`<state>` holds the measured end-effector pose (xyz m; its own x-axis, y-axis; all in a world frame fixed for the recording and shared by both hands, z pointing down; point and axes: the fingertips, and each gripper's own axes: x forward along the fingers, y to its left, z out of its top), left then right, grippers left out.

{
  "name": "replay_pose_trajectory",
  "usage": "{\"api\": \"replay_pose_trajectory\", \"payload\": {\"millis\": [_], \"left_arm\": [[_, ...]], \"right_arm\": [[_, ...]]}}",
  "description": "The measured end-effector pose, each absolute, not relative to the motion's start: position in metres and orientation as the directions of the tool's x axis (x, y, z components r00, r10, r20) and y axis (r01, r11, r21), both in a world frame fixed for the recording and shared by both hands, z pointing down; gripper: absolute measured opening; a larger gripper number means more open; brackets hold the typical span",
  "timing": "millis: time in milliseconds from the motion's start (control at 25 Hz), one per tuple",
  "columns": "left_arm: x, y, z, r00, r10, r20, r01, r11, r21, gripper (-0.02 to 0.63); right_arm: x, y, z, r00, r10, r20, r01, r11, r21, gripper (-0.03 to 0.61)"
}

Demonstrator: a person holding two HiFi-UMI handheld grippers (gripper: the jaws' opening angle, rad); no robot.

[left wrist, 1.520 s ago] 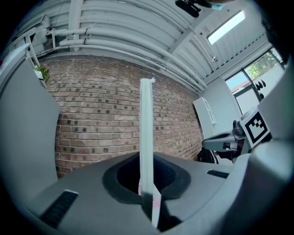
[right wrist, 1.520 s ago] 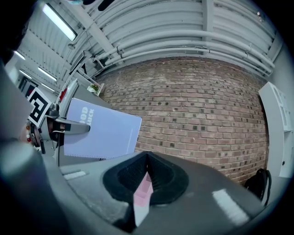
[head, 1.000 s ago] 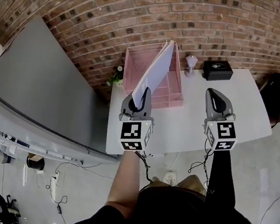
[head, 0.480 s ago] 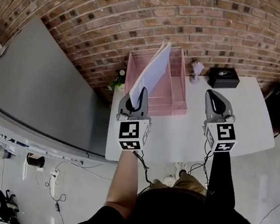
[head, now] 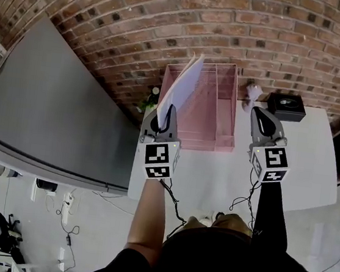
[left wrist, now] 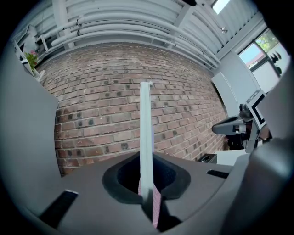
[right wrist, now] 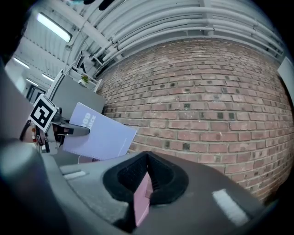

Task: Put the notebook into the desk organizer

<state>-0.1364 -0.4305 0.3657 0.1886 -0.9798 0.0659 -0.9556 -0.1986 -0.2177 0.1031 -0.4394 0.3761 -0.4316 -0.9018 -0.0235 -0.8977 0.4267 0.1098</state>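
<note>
My left gripper (head: 165, 116) is shut on the lower end of a lavender notebook (head: 184, 86). The notebook stands on edge, tilted up over the left part of the pink mesh desk organizer (head: 221, 117) at the back of the white table (head: 294, 178). In the left gripper view the notebook (left wrist: 145, 133) shows edge-on, rising straight from the closed left gripper (left wrist: 147, 199). My right gripper (head: 262, 117) hovers to the right of the organizer, shut and empty. In the right gripper view my right gripper (right wrist: 146, 181) points at the brick wall, with the notebook (right wrist: 98, 135) at the left.
A black box (head: 286, 106) and a small pale object (head: 252, 90) sit at the table's back right. A small plant (head: 152, 99) is by the back left corner. A grey partition (head: 51, 105) runs along the left. The brick wall (head: 233, 23) stands right behind the table.
The left gripper and the notebook now stand over the organizer's left side rather than its middle. The whole scene has slid right in the head view. The right gripper keeps its place.
</note>
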Motion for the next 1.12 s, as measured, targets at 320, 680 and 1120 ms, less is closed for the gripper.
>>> {"api": "replay_pose_trajectory", "payload": {"millis": [320, 680, 1120], "left_arm": [[-0.155, -0.484, 0.368, 0.099, -0.992, 0.078, -0.952, -0.117, -0.283, 0.035], [-0.158, -0.533, 0.386, 0.002, -0.997, 0.082, -0.883, -0.041, -0.467, 0.037], [-0.115, -0.548, 0.447, 0.104, -0.938, 0.331, -0.734, -0.297, -0.611, 0.051]], "right_arm": [[0.108, -0.489, 0.386, -0.451, -0.893, -0.003, -0.888, 0.448, 0.105, 0.003], [0.124, -0.526, 0.398, -0.451, -0.893, 0.011, -0.889, 0.45, 0.084, 0.002], [0.13, -0.549, 0.403, -0.463, -0.886, 0.009, -0.885, 0.463, 0.054, 0.002]]}}
